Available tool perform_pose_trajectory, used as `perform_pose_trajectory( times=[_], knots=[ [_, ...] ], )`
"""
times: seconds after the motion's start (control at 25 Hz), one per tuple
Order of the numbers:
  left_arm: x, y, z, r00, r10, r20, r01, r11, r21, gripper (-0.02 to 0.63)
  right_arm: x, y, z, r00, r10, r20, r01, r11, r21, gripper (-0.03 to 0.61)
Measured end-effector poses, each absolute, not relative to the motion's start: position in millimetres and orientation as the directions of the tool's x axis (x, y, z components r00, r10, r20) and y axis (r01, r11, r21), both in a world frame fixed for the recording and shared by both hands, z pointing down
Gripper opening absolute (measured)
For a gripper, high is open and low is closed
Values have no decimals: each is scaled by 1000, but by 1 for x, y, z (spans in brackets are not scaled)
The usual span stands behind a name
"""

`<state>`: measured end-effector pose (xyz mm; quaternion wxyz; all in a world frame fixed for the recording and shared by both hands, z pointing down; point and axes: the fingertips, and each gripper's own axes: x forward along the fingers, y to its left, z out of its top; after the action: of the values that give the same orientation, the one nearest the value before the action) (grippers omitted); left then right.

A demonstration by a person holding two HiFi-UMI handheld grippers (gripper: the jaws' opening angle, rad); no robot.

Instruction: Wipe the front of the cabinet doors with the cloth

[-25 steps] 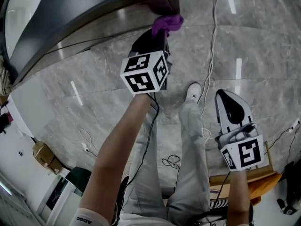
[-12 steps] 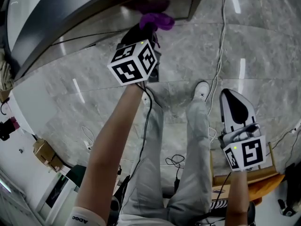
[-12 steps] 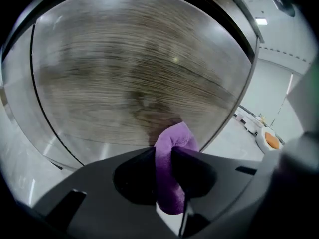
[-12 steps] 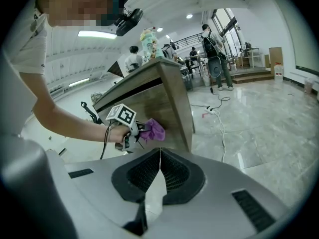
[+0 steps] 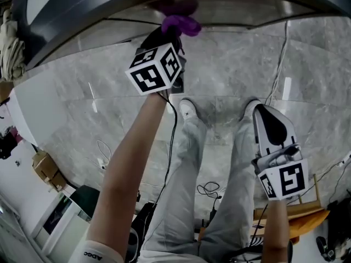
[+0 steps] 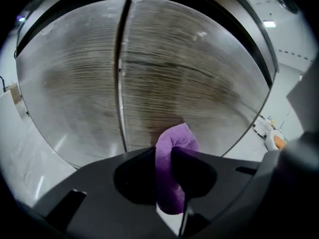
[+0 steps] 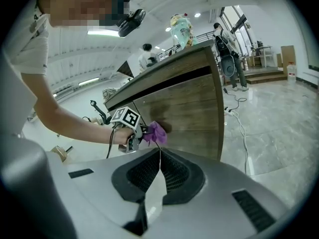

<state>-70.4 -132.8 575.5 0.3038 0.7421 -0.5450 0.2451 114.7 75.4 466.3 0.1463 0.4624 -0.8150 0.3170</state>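
My left gripper (image 6: 163, 158) has its jaws clamped tight on the purple cloth (image 6: 173, 141). A folded wad bulges out past the tips toward the wood-grain cabinet door (image 6: 199, 78), just right of the vertical seam (image 6: 120, 83) between the doors. The right gripper view puts the wad at the door's face, though I cannot say for certain that it presses. To wipe well, I judge that I should hold this grip firm so the cloth does not slip back between the jaws. I should lean in only until the soft wad flattens on the panel, never so far that my hard tips scrape the wood. Long overlapping passes along the grain should then carry me across the seam onto the neighbouring door. My right gripper (image 5: 271, 127) hangs low beside my leg, jaws closed on nothing and well apart from the cabinet, and it is best left there. A cable (image 5: 282, 53) trails over the floor near my feet, so I should step sideways with care.
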Motion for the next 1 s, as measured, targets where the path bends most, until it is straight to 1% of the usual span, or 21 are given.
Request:
perform_pose_trajectory(
  times=[0.12,0.36,0.44,0.56,0.64,0.72,1.0],
  knots=[
    [-101,-136,574,263,-667,697,-964,-209,164,87,91,70,467,-538,-655,532,-842,382,-381,26],
    [-151,-138,568,193,-694,693,-981,-133,140,87,61,67,464,-568,-642,516,-822,409,-396,26],
    [-164,-135,566,151,-707,691,-988,-87,128,87,59,69,462,-579,-636,509,-814,419,-403,27],
    [-171,-123,567,108,-710,695,-988,-2,152,87,69,75,460,-592,-627,506,-805,430,-408,26],
    [-155,-109,573,113,-695,710,-989,-11,147,87,83,83,460,-596,-621,509,-802,435,-408,26],
    [-125,-93,581,136,-671,729,-989,-57,133,87,102,91,461,-597,-614,516,-802,440,-404,26],
    [22,-54,621,266,-578,771,-963,-195,186,87,187,120,472,-571,-602,559,-821,425,-380,26]
  ],
)
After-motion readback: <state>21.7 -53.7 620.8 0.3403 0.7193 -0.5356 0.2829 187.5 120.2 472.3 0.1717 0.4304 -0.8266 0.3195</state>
